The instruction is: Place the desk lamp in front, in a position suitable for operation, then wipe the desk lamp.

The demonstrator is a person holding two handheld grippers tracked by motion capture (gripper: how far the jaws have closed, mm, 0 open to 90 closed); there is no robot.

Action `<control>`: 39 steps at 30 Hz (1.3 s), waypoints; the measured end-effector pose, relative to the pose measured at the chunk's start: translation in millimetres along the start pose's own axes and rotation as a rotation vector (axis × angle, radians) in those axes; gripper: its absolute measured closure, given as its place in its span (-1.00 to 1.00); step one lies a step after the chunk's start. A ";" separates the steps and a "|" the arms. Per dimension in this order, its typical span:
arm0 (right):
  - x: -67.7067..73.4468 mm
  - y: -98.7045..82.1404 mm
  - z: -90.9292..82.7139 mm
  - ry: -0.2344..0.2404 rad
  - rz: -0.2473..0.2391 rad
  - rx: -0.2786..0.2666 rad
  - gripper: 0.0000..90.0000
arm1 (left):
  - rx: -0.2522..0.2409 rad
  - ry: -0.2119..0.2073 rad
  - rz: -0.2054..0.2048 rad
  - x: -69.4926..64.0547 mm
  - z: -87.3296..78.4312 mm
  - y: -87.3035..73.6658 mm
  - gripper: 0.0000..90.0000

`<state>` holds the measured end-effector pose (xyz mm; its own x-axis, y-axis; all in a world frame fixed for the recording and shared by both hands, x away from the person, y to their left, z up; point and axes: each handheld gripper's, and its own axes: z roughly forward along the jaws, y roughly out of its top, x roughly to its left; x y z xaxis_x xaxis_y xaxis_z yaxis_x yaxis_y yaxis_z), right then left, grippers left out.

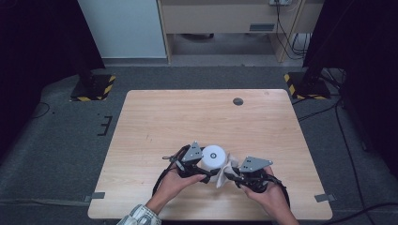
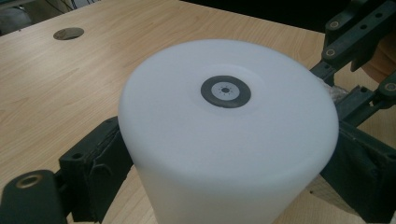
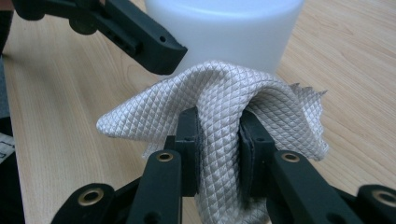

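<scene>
A white cylindrical container [image 1: 213,157] with a small dark disc on its top [image 2: 225,91] stands near the table's front edge. My left gripper [image 1: 205,172] is shut on it, one jaw pressing each side of its wall [image 2: 233,154]. A pale quilted cloth [image 3: 224,107] is bunched between the jaws of my right gripper [image 3: 219,140], which is shut on it. In the high view the cloth [image 1: 227,169] lies against the container's right side, with the right gripper [image 1: 234,177] just right of it.
The wooden table [image 1: 187,117] has a round cable hole [image 1: 238,101] at its far right. Tape marks sit at the front corners. Dark stands with yellow-black bases stand on the floor beyond the table.
</scene>
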<state>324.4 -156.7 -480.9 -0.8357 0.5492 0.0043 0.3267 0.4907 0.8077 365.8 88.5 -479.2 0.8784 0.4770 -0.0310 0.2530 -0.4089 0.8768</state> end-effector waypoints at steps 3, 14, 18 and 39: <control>-0.6 -0.2 -0.3 0.002 0.004 -0.001 0.62 | 0.001 0.000 0.002 -0.5 0.2 -0.1 -0.82; 5.6 -6.2 13.4 0.014 -0.009 0.106 0.62 | 0.002 0.001 -0.002 -0.5 -0.5 0.1 -0.82; 5.3 -6.2 13.5 0.013 -0.003 0.107 0.62 | 0.001 0.001 -0.003 -0.3 -0.6 0.1 -0.82; 4.0 1.3 0.7 0.016 0.002 -0.001 0.62 | 0.001 -0.001 -0.008 0.3 -0.7 -0.3 -0.82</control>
<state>321.8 -153.3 -480.2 -0.8418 0.5395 0.0156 0.3283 0.4888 0.8083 365.7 89.3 -479.2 0.8767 0.4795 -0.0381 0.2603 -0.4062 0.8759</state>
